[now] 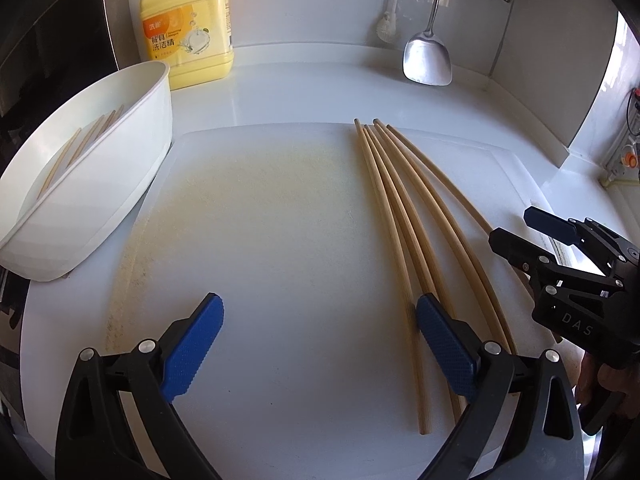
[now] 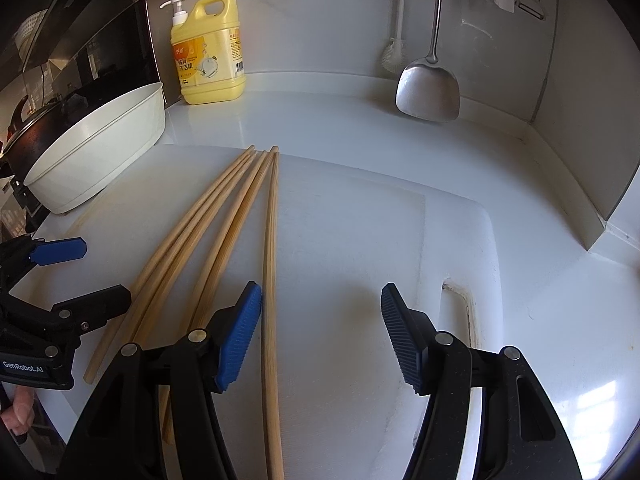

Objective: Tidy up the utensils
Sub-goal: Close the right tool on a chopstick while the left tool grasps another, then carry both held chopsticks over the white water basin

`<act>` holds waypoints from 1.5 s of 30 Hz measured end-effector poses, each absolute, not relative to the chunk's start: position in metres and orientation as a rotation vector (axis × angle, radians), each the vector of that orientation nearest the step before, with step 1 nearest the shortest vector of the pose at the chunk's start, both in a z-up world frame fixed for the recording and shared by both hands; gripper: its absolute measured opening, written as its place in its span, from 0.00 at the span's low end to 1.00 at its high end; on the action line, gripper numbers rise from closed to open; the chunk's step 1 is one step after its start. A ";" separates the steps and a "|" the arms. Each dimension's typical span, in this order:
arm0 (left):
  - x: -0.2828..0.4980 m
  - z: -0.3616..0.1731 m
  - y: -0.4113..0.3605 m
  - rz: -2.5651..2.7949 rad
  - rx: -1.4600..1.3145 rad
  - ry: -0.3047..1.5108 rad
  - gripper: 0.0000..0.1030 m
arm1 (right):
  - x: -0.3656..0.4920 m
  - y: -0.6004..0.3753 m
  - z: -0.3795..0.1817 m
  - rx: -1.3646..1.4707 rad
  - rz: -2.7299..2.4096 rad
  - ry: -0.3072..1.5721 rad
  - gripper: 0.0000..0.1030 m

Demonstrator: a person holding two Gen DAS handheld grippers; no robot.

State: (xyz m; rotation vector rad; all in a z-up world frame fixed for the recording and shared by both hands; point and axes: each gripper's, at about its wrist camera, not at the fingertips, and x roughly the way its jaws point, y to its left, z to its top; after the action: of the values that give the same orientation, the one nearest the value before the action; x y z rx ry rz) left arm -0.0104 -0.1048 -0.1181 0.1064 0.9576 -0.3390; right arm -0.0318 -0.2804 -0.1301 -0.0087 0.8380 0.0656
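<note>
Left wrist: left gripper [image 1: 318, 344] jaws wide, empty, chopsticks [image 1: 404, 216] beside, right gripper [image 2: 320, 336] likewise apparently.

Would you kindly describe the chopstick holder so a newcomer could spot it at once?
Start at the white cutting board. Off its far left corner, before the yellow detergent bottle, lies the white oval tub. It alone is tipped on its side, with chopsticks inside.
</note>
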 end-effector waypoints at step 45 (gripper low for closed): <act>-0.011 -0.095 -0.104 -0.375 0.096 0.920 0.07 | -0.044 -0.263 -0.109 0.050 0.077 0.810 0.06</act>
State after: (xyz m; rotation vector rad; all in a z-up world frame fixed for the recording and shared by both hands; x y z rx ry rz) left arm -0.0107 -0.1043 -0.0954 0.0962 0.9196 -0.3751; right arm -0.0441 -0.2634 -0.1094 0.0501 0.8101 0.0766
